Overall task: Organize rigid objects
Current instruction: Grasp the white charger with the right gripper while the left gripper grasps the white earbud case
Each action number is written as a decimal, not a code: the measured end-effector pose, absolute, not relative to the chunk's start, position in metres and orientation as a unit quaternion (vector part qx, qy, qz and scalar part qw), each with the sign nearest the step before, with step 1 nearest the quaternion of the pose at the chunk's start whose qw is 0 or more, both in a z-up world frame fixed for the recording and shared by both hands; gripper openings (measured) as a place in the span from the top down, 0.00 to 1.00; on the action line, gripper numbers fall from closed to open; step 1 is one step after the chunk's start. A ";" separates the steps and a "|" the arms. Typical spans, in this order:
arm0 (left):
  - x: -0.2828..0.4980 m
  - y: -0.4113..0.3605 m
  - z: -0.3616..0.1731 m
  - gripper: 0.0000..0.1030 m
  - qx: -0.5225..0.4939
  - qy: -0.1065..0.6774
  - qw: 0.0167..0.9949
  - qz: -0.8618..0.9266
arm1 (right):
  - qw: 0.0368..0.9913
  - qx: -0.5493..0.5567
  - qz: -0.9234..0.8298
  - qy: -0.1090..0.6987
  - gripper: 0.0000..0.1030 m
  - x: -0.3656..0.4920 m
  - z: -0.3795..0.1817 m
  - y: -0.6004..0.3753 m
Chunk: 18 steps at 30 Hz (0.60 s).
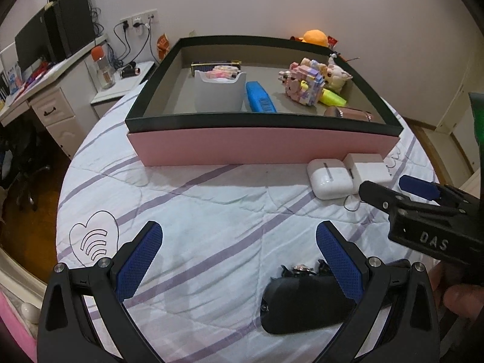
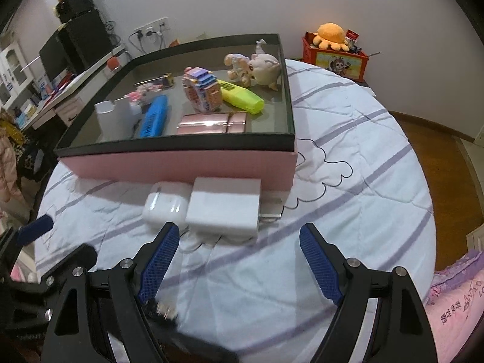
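Hovering with jaws spread and empty, your right gripper (image 2: 239, 263) has the white square charger (image 2: 224, 205) and white earbud case (image 2: 165, 202) just ahead, both touching the pink black-rimmed box (image 2: 181, 163). Bare quilt lies right of the box. Only your left gripper (image 1: 239, 260), also spread, shows the black pouch (image 1: 302, 305) by its right finger.

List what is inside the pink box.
In the pink box: a white holder with small pink items, a blue case, a block toy, a yellow highlighter, a rose-gold case, a doll. The holder's contents are partly hidden.
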<state>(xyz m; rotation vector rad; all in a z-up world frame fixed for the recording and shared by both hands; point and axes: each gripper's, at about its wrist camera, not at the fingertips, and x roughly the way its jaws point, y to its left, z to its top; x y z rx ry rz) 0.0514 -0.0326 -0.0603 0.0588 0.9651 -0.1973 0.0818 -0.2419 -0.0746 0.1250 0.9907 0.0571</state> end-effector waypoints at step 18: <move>0.067 -0.055 -0.066 0.00 0.035 0.469 0.875 -0.113 | 0.884 0.014 0.012 0.467 0.34 0.086 -0.082 -0.242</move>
